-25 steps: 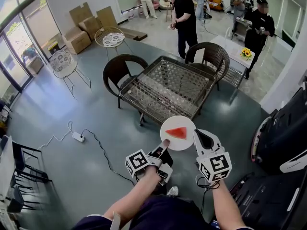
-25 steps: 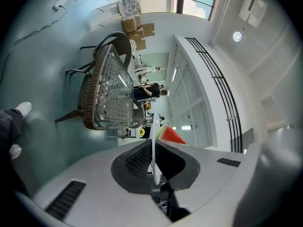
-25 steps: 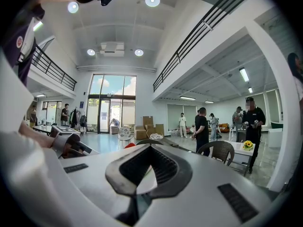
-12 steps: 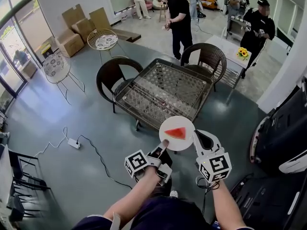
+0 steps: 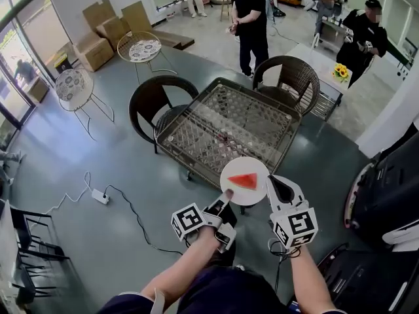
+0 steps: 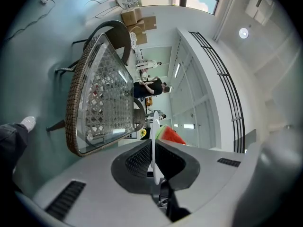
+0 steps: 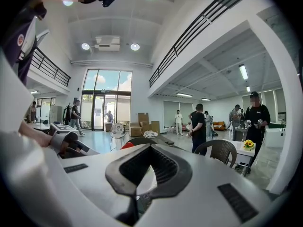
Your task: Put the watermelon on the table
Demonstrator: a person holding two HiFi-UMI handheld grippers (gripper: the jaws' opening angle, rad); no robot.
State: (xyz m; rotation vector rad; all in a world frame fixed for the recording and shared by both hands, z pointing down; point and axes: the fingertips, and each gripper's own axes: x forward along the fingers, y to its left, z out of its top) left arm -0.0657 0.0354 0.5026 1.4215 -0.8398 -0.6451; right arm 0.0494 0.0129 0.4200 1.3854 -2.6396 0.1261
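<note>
Wedge of red, green-rinded watermelon point(image 5: 243, 181) lies on a round white plate point(image 5: 244, 165), which is held in the air at the near edge of the square glass-topped wicker table point(image 5: 229, 120). In the head view the plate's far rim overlaps that near edge. The left gripper point(image 5: 226, 195) is clamped on the plate's near-left rim. Its own view shows the thin white disc edge-on between its closed jaws, with the watermelon just beyond them. The right gripper point(image 5: 275, 184) sits just beside the plate's right rim. Its view shows its jaw tips together with nothing clamped between them, and the red fruit peeks past its left jaw. Two dark wicker chairs point(image 5: 157, 97) stand at the table's left and far sides. Beyond the table a person in black clothes point(image 5: 251, 12) stands facing away. Brown cardboard boxes point(image 5: 105, 25) are stacked at far left, and a white power strip point(image 5: 99, 197) lies on the grey floor at near left.
</note>
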